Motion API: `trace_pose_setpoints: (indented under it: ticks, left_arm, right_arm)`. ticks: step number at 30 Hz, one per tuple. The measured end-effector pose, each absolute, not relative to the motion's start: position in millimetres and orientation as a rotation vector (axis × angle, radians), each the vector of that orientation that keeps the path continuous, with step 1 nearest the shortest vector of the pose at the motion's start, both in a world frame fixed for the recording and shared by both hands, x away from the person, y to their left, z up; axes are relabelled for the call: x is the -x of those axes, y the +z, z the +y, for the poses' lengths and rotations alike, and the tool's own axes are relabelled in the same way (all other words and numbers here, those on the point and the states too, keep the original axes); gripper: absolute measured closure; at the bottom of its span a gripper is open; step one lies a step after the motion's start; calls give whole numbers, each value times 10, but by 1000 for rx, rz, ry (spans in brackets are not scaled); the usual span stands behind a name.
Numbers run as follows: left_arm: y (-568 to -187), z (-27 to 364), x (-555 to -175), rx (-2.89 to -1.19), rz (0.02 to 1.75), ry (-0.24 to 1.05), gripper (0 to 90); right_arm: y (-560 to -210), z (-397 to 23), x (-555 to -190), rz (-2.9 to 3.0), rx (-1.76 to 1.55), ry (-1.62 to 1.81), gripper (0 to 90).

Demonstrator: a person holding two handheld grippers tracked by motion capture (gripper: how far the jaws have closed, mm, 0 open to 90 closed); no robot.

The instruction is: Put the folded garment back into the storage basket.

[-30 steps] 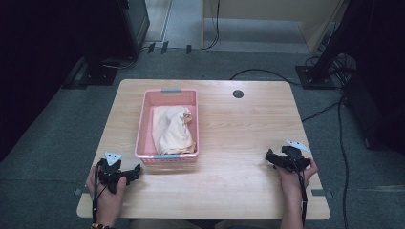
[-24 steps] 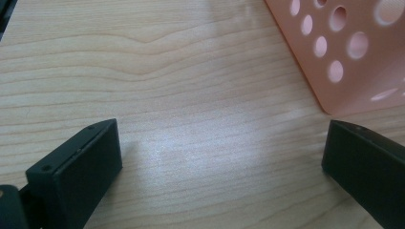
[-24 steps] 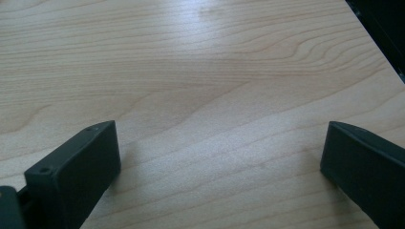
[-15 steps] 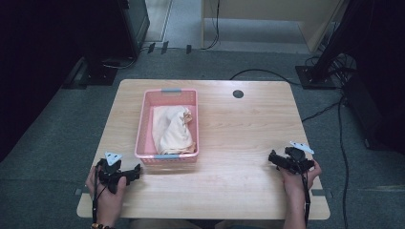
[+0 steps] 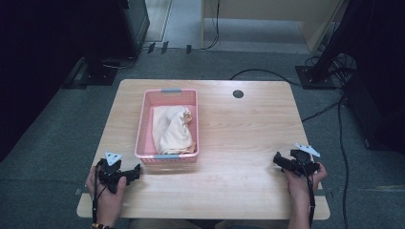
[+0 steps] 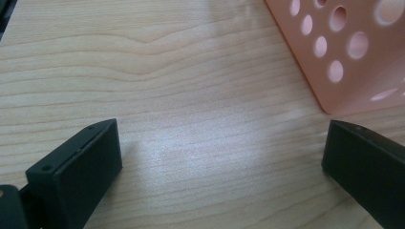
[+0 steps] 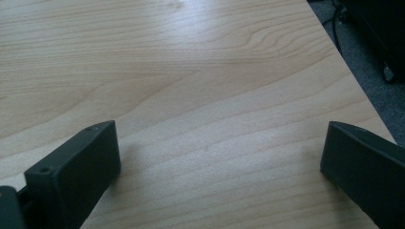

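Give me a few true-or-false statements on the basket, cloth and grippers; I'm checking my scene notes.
1. The pink perforated plastic basket holds a crumpled cream cloth. True.
2. The left gripper grips the cloth. False: its jaws are open over bare wood beside the basket's corner.
3. The right gripper is open. True.
4. The basket stands on the right half of the light wooden table. False: it is left of centre.
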State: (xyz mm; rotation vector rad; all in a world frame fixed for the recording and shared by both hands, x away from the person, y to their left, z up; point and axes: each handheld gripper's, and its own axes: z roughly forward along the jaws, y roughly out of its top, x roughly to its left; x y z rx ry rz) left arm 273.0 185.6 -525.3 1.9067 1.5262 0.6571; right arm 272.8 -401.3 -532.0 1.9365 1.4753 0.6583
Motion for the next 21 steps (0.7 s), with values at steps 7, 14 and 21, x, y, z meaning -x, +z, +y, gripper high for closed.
trace_pose_setpoints:
  ticks: [7, 14, 21]
  left_arm:
    - [-5253, 1857, -2730, -1907, 1526, 657, 0]
    - [-5253, 1856, -2730, -1907, 1526, 657, 0]
    - [-5253, 1857, -2730, -1907, 1526, 657, 0]
  right_arm:
    - [-5321, -4064, -2689, 1468, -1942, 656, 0]
    - [-5322, -4083, -2673, 1469, -1939, 656, 0]
    - [-5322, -4088, -2665, 1469, -1942, 656, 0]
